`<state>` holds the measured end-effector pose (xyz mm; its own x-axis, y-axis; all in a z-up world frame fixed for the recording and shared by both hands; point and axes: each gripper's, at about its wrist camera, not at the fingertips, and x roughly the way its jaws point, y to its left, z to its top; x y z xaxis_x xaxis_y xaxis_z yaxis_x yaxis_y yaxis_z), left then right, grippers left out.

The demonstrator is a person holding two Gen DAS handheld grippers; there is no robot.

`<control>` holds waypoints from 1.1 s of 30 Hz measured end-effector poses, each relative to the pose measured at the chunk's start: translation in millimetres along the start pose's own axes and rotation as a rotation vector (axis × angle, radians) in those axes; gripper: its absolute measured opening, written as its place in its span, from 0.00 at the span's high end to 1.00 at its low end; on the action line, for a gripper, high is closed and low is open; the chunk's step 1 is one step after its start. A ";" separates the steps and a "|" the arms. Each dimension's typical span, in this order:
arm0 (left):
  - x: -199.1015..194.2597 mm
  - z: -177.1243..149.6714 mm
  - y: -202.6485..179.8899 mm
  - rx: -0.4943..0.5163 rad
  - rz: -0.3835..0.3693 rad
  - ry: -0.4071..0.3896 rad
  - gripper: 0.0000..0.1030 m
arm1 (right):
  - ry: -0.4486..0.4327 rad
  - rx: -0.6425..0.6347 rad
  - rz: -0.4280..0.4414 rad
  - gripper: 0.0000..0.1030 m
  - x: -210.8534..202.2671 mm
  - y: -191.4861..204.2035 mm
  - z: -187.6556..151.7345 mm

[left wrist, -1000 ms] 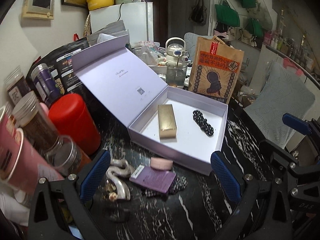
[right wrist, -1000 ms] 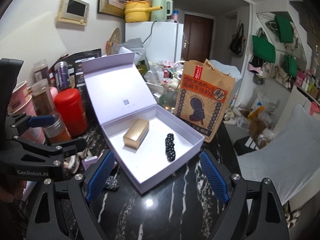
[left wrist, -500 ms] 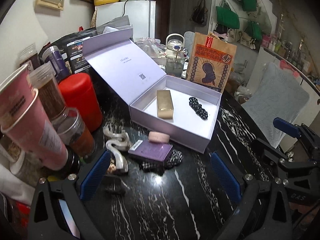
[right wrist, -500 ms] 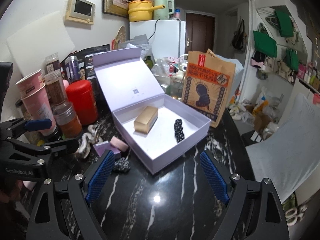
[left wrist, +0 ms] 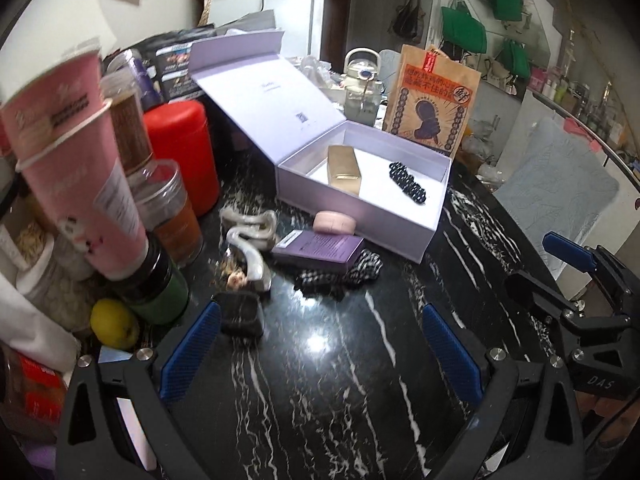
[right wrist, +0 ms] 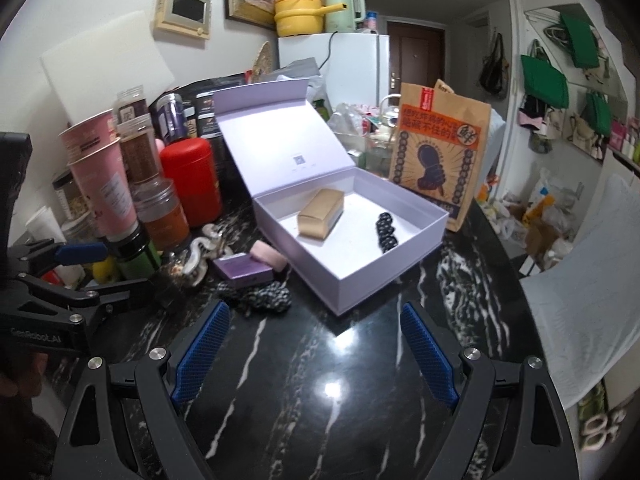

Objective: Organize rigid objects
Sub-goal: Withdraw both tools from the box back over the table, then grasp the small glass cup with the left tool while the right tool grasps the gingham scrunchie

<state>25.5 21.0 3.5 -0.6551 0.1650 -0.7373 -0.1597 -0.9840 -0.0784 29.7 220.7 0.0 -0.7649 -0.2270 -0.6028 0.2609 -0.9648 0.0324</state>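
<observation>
An open lilac box stands on the black marble table and holds a gold box and a black bead string. In front of it lie a pink oval piece, a purple box, a checked cloth item, a silver-white curved item and a small black block. My left gripper and my right gripper are open and empty, short of these things.
Pink cups, jars, a red canister and a lemon crowd the left side. A brown paper bag stands behind the box. The table edge runs along the right.
Both grippers have drawn back from the box and risen, so more of the table and the loose items shows. Nothing on the table has moved.
</observation>
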 end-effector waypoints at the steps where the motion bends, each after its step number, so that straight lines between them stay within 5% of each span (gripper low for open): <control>1: 0.7 -2.9 3.4 -0.007 0.002 0.004 0.01 | 0.003 0.000 0.006 0.14 1.2 1.5 -2.5; 33: 54.4 -36.3 59.3 -0.118 -0.029 0.052 0.01 | 0.147 0.007 0.166 0.14 75.1 23.5 -30.6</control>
<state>7.2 -30.8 -65.6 -0.6118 0.1929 -0.7671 -0.0879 -0.9804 -0.1763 -3.5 185.0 -68.9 -0.6176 -0.3613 -0.6986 0.3711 -0.9170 0.1463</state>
